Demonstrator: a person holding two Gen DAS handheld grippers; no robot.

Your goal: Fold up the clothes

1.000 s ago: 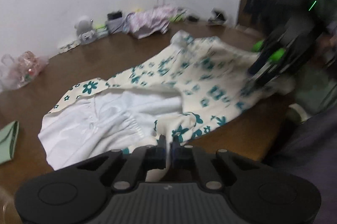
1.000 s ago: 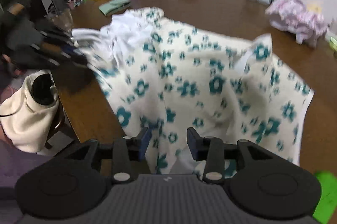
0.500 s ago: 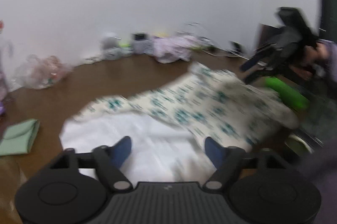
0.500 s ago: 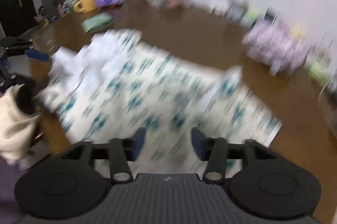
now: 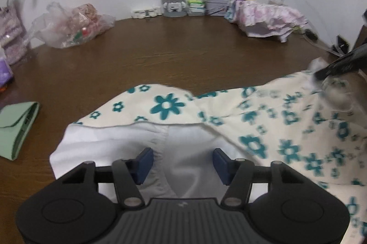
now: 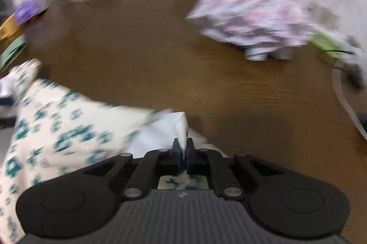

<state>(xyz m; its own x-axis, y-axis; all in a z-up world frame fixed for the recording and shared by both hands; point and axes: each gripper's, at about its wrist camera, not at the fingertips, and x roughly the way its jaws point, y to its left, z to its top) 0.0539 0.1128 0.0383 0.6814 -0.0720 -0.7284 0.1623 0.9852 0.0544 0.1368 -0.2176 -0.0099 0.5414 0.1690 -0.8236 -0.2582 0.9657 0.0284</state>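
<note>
Cream garment [image 5: 263, 115], teal flowers

Garment [image 5: 263, 120]: cream fabric with teal flower print, white lining exposed at the near left end; spread rumpled across the brown table; right end bunched and lifted, a white-backed corner [image 6: 182, 127] standing upright; print blurred in right view.

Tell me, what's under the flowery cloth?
The flowery cloth lies on the brown table. Its white inside shows where an edge is turned back. Whatever else sits beneath it is covered.
</note>
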